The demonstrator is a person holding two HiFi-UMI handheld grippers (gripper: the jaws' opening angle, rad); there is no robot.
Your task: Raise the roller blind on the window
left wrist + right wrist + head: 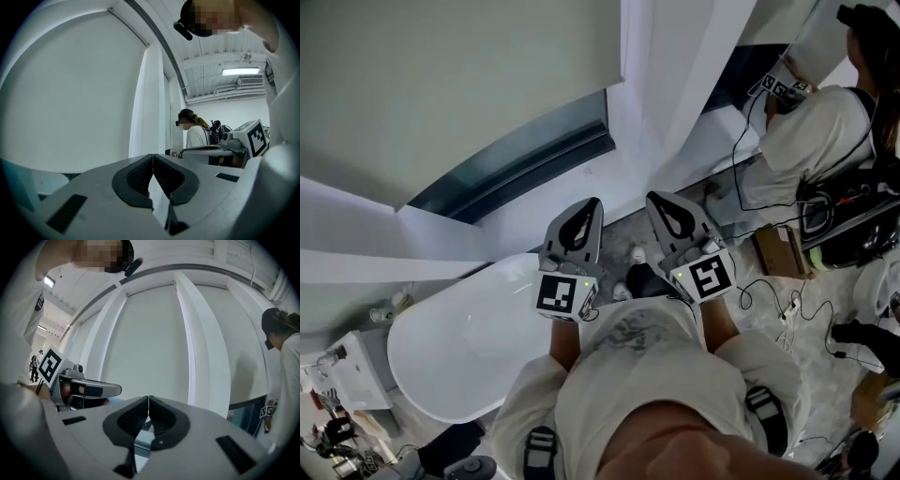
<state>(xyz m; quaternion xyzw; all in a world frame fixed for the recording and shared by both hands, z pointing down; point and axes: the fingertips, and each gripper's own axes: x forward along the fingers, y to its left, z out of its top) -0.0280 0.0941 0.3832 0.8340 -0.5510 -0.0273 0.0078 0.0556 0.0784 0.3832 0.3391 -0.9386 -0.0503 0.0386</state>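
Person is holding both grippers out front at chest height, side by side and well apart from the window, both pointing level toward it. I read this as an approach posture, with nothing engaged yet. Left gripper (593,203) is showing its pads pressed together at the tips with nothing between them, and its own view confirms it (153,157). Right gripper (655,198) is doing the same: clenched on air, empty (148,399). They are probably being carried closed to keep the jaws from snagging anything before the grab. The roller blind (441,84) is hanging ahead and up-left, covering most of the pane and leaving only a dark strip of glass (525,164) showing under its hem, so the raise is not started. The bathtub (459,347) is sitting between the person and the sill on the left, which is likely forcing the stance toward the white pillar (675,84). I can't make out a pull cord or chain for certain. A second person (816,131) is working at the next window on the right, with cables trailing across the floor nearby, so footing is a trip risk.
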